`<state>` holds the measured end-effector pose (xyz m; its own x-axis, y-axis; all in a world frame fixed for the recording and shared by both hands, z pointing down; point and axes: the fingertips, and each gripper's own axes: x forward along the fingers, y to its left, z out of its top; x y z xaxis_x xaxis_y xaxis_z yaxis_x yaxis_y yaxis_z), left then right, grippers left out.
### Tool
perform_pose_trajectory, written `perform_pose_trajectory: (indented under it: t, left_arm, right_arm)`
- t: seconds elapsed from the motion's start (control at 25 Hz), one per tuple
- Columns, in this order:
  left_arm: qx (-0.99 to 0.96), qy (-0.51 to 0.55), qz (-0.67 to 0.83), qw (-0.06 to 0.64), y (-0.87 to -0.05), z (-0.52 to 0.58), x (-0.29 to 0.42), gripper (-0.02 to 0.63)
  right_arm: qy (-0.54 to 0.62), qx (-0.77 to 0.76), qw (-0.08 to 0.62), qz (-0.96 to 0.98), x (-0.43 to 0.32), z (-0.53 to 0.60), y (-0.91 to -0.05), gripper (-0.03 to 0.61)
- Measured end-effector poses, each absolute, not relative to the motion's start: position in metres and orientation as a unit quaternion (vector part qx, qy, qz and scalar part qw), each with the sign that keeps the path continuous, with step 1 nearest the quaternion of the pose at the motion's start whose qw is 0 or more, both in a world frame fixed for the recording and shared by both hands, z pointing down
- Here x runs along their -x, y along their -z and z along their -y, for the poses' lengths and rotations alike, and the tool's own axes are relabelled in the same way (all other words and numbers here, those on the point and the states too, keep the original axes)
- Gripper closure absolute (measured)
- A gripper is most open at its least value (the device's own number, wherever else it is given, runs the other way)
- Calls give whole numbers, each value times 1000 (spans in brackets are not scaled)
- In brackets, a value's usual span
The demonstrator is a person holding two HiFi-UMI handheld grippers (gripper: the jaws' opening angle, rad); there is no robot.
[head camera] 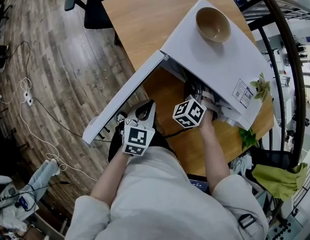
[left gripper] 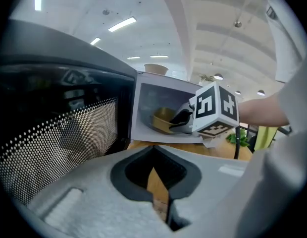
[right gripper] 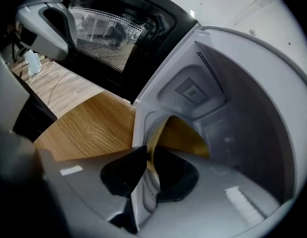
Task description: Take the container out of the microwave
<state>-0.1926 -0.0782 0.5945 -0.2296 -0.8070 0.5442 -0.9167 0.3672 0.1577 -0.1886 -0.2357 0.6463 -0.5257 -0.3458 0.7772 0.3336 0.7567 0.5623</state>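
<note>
The white microwave (head camera: 220,59) stands on a wooden table (head camera: 145,14) with its door (head camera: 120,101) swung wide open to the left. A tan bowl-shaped container (right gripper: 185,138) sits inside the cavity. My right gripper (right gripper: 148,167) reaches into the cavity, its jaws shut on the container's near rim. From the left gripper view the same container (left gripper: 163,119) shows in the cavity with the right gripper (left gripper: 180,118) on it. My left gripper (left gripper: 161,182) hangs back by the door's inner side, jaws together and holding nothing.
A second tan bowl (head camera: 213,24) rests on top of the microwave. Small green plants (head camera: 247,136) and a green cloth (head camera: 277,179) lie to the right. An office chair (head camera: 90,9) stands behind the table, and cables (head camera: 27,99) run over the wooden floor at the left.
</note>
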Motion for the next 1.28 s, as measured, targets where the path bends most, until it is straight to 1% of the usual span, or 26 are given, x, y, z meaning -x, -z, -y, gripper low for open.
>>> perform_pose_trajectory:
  t: [0.44,1.28]
  left_arm:
    - [-565,-98,771,278,-592,73,186,611]
    - [-615,-102,735,265,-584,72,171,611]
  right_arm:
    - [342,-11,480,808,179,224,-640,525]
    - [314,-33,473,823,153,185,-628,528]
